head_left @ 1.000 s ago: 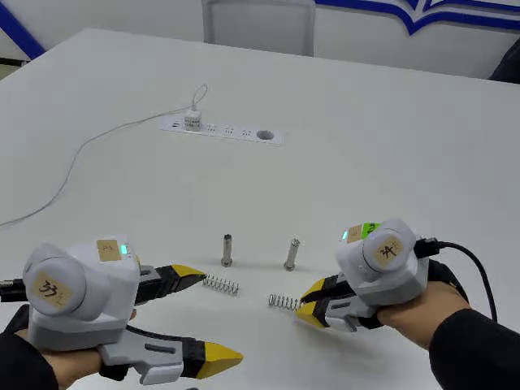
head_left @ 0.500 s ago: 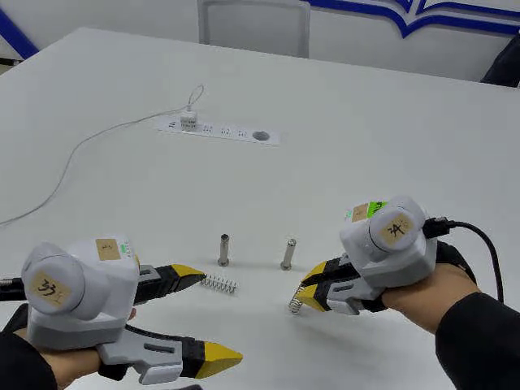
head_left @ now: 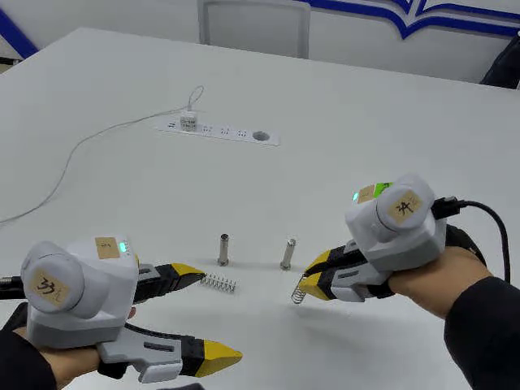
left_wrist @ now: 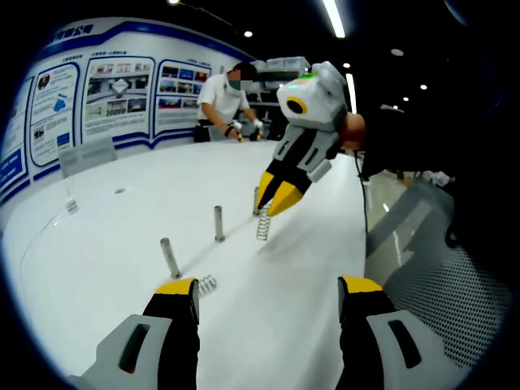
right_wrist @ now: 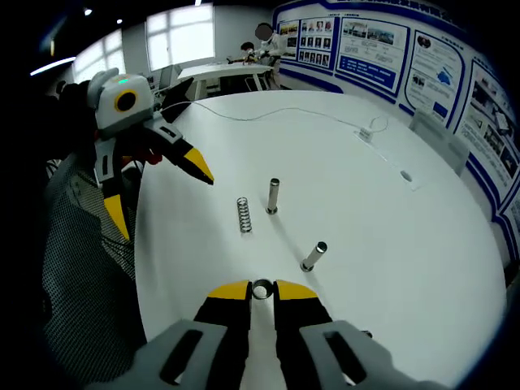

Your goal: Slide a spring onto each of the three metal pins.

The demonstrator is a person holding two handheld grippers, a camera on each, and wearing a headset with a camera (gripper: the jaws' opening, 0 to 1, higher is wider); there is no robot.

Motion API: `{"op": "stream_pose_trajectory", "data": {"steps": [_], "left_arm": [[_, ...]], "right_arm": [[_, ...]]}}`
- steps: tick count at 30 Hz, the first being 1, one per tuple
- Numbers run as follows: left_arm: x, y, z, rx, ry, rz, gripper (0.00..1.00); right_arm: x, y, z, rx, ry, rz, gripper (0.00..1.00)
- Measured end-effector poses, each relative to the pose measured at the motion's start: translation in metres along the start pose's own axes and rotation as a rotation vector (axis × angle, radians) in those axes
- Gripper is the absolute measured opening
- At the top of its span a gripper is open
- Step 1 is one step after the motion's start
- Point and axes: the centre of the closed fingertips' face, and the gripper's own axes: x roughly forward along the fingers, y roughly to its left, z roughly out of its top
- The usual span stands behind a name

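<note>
Two short metal pins stand upright mid-table, the left pin (head_left: 223, 249) and the right pin (head_left: 288, 253). A loose spring (head_left: 219, 283) lies on the table just before the left pin. My right gripper (head_left: 314, 284) is shut on a second spring (head_left: 299, 294), which hangs off the table just right of the right pin. In the right gripper view the held spring (right_wrist: 262, 289) sits end-on between the shut jaws, with the pins (right_wrist: 273, 196) (right_wrist: 314, 255) ahead. My left gripper (head_left: 207, 313) stands open and empty at the lower left, its upper tip near the loose spring (left_wrist: 206, 283).
A white power strip (head_left: 219, 130) with a plug (head_left: 188, 122) and a cable trailing left lies farther back on the white table (head_left: 390, 162). A chair (head_left: 253, 24) stands beyond the far edge. People (left_wrist: 227, 93) work at another bench in the background.
My right gripper has lifted its spring off the table and moved slightly up and right; the spring went from lying flat to hanging steeply. The left gripper and loose spring stayed put.
</note>
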Motion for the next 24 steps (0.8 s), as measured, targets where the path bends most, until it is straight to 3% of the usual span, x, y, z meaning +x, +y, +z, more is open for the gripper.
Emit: {"op": "stream_pose_trajectory", "data": {"steps": [12,24], "left_arm": [[0.000,0.001,0.000,-0.002,-0.005,0.004,0.71],[-0.001,0.003,0.000,-0.007,-0.008,0.010,0.71]], "right_arm": [[-0.021,-0.028,0.029,-0.023,-0.022,-0.064,0.12],[-0.013,-0.045,0.048,-0.039,-0.039,-0.090,0.12]]}}
